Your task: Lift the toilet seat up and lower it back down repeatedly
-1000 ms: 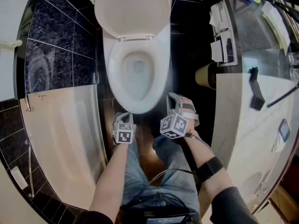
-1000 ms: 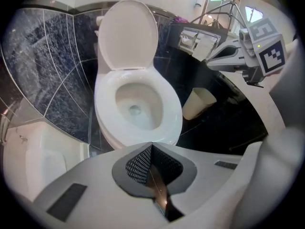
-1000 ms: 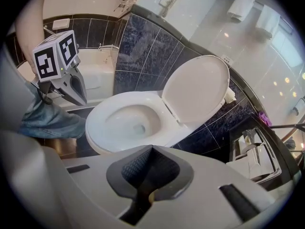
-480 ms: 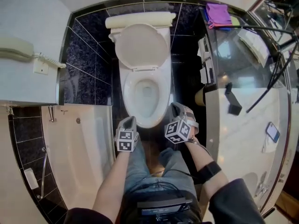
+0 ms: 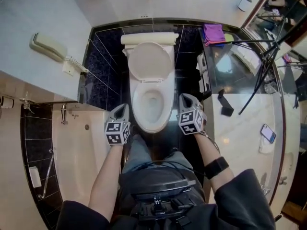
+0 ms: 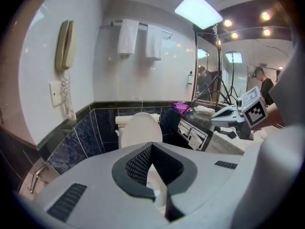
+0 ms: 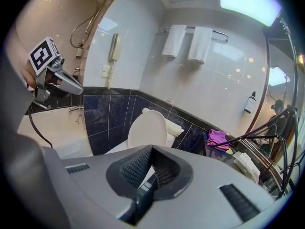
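The white toilet [image 5: 152, 104] stands against the dark tiled wall, its lid [image 5: 149, 61] raised against the tank. Whether the seat ring is up with the lid or down on the bowl I cannot tell. My left gripper [image 5: 121, 111] hangs in the air by the bowl's front left, jaws shut and empty. My right gripper [image 5: 185, 100] hovers by the bowl's front right, also shut with nothing in it. Neither touches the toilet. In the left gripper view the shut jaws [image 6: 151, 146] point at the lid [image 6: 140, 128]. The right gripper view shows the shut jaws [image 7: 152, 148] below the lid [image 7: 147, 127].
A bathtub [image 5: 72, 157] lies to the left and a wall phone [image 5: 48, 44] hangs above it. On the right runs a marble counter [image 5: 244, 128] with a phone [image 5: 267, 133], a purple cloth [image 5: 213, 32] and a tripod [image 5: 259, 71]. Towels [image 6: 127, 36] hang on the back wall.
Both grippers have risen away from the front of the bowl and spread to either side of it. The head view has pulled back, so the toilet looks smaller.
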Demonstrator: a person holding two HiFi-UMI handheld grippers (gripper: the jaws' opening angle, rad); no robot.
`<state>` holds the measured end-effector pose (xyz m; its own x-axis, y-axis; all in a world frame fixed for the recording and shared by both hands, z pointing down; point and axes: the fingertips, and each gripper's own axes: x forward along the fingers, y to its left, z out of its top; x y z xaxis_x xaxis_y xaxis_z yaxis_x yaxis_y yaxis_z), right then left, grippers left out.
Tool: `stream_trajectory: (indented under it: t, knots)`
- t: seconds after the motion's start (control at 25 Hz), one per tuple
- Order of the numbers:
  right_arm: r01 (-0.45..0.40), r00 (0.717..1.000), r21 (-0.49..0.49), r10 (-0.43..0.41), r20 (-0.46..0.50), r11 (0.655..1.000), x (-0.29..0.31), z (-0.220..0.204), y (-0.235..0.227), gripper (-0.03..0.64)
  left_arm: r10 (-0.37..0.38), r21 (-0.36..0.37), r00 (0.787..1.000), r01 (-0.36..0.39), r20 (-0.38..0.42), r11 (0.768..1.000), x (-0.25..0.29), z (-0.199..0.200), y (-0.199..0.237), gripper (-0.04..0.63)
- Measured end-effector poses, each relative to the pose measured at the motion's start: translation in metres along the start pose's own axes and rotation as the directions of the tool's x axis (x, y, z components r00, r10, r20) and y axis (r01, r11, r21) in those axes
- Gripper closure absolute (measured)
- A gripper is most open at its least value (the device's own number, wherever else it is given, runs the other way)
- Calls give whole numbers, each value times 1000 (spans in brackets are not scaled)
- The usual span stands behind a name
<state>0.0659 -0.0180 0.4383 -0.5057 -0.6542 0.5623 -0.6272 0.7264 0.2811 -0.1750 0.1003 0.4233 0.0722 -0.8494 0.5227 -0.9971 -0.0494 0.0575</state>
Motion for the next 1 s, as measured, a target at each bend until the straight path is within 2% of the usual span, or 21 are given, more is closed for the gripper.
stream_trajectory:
  t: [0.16,0.36,0.6,1.0]
  knots:
    - [13,1000,55,-14,24,998,-20,16,-16,597,24,-17,998,-23,64,1000,-21,38,17,595]
    - [14,999,133,-19,41,991,-43,24,-24,597,19,-8,995,-18,95,1000,-44,57,20,595]
    - [32,997,206,-45,58,978,-64,23,-27,597,17,-14,991,-16,130,1000,-65,65,21,595]
    - [20,999,208,-30,41,978,-66,11,-18,597,29,-19,991,-26,134,999,-73,56,18,595]
